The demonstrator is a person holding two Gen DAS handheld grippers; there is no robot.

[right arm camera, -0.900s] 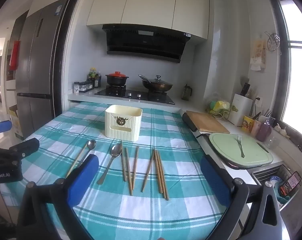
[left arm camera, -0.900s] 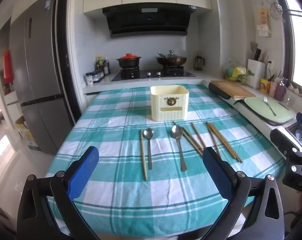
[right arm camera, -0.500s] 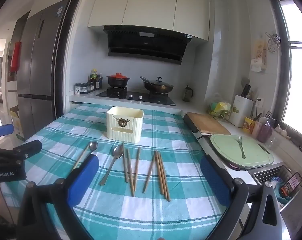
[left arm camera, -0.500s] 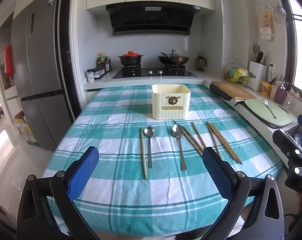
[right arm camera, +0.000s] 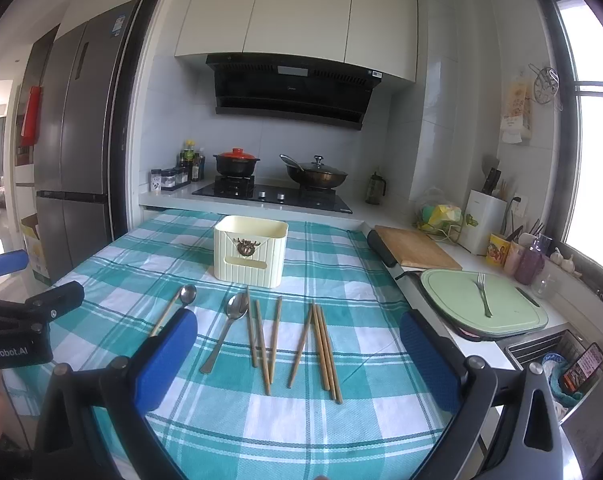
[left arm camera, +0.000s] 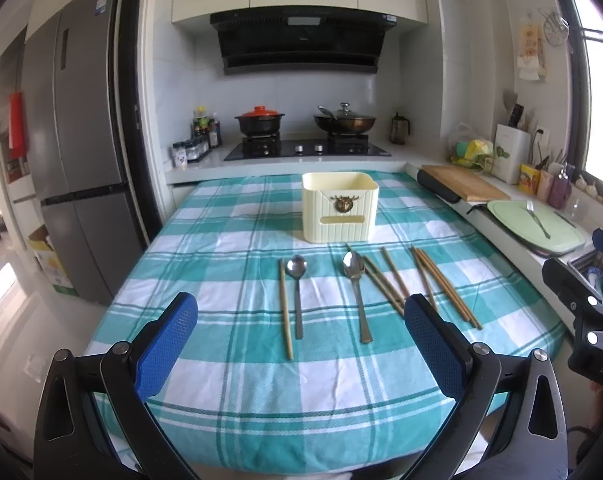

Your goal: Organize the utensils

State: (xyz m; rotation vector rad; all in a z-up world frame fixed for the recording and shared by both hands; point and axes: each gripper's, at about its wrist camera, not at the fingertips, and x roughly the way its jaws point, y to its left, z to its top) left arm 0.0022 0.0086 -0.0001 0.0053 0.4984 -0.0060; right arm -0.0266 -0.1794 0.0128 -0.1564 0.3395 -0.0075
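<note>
Left wrist view: both grippers spread wide over the table, holding nothing.

Left gripper [left arm camera: 301,336] hangs above the near edge of the checked cloth [left arm camera: 229,384]; jaws wide apart, empty; right gripper [right arm camera: 297,348] likewise spread and empty, seen at 3 o'clock in the left view. Cream box [left arm camera: 340,207] stands upright at 12 o'clock, mid-table. Between box and grippers: two spoons [left arm camera: 297,292] [left arm camera: 356,292] lying bowls toward the box; one chopstick [left arm camera: 284,308] just beside the left spoon at its 9 o'clock; loose chopsticks [left arm camera: 433,284] fanned at 2 o'clock, some touching or crossing. Fork [right arm camera: 483,296] on a green board [right arm camera: 453,292], counter at 3 o'clock.
</note>
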